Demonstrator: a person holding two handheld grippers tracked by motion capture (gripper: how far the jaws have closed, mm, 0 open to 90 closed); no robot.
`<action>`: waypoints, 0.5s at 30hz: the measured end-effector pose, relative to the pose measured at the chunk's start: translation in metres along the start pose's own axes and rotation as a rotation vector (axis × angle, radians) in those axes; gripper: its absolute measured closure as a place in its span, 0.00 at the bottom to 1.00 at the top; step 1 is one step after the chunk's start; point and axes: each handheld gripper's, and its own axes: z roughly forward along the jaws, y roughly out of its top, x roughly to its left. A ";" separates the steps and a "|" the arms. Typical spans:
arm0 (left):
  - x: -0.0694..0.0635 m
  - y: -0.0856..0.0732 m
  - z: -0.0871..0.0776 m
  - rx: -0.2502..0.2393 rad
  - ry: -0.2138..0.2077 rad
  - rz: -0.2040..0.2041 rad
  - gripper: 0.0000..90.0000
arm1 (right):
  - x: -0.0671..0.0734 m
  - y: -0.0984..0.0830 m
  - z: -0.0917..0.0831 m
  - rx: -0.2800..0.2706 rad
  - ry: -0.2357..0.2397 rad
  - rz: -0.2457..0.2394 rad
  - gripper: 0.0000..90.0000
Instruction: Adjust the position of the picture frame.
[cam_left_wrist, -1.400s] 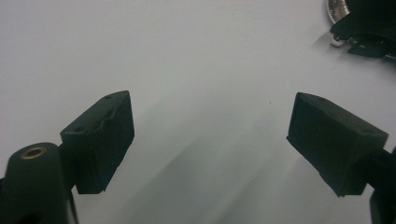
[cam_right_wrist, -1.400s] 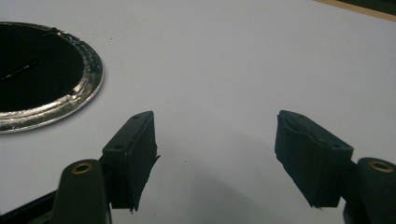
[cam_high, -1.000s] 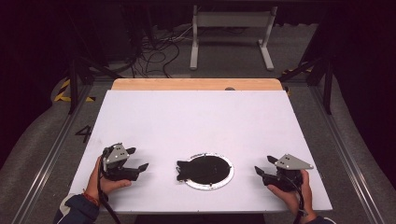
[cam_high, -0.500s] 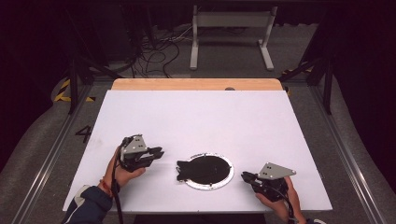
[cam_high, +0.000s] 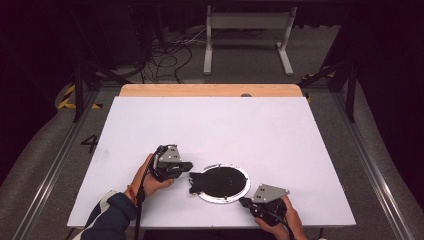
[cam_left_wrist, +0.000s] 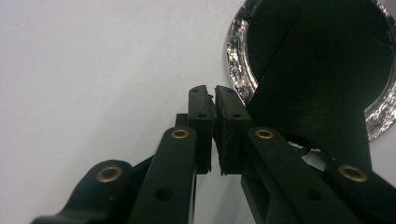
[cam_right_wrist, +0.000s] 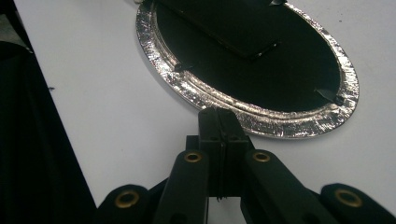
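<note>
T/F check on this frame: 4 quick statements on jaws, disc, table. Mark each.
1. Both grippers have their jaws shut on nothing. True: the left gripper and the right gripper are each closed and empty.
2. The round foil-rimmed black disc sits at the table's far edge. False: it lies near the near edge, between the grippers.
3. The right gripper grips the foil rim. False: its jaws stop just short of it.
4. The white table top carries a black flat piece overlapping the disc's left side. True.

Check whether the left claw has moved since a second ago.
Yes. In the high view the left claw has moved right, closer to the foil dish, and now sits beside its black flap.
</note>
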 end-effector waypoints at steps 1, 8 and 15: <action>0.000 -0.001 0.001 0.006 -0.005 0.002 0.95 | 0.000 0.001 0.001 0.001 -0.008 0.009 1.00; 0.002 -0.004 0.004 0.023 -0.012 -0.002 0.96 | 0.005 0.007 0.009 -0.006 -0.066 0.048 1.00; 0.003 -0.008 0.005 0.029 -0.025 -0.024 0.99 | -0.001 0.010 0.014 -0.012 -0.086 0.065 1.00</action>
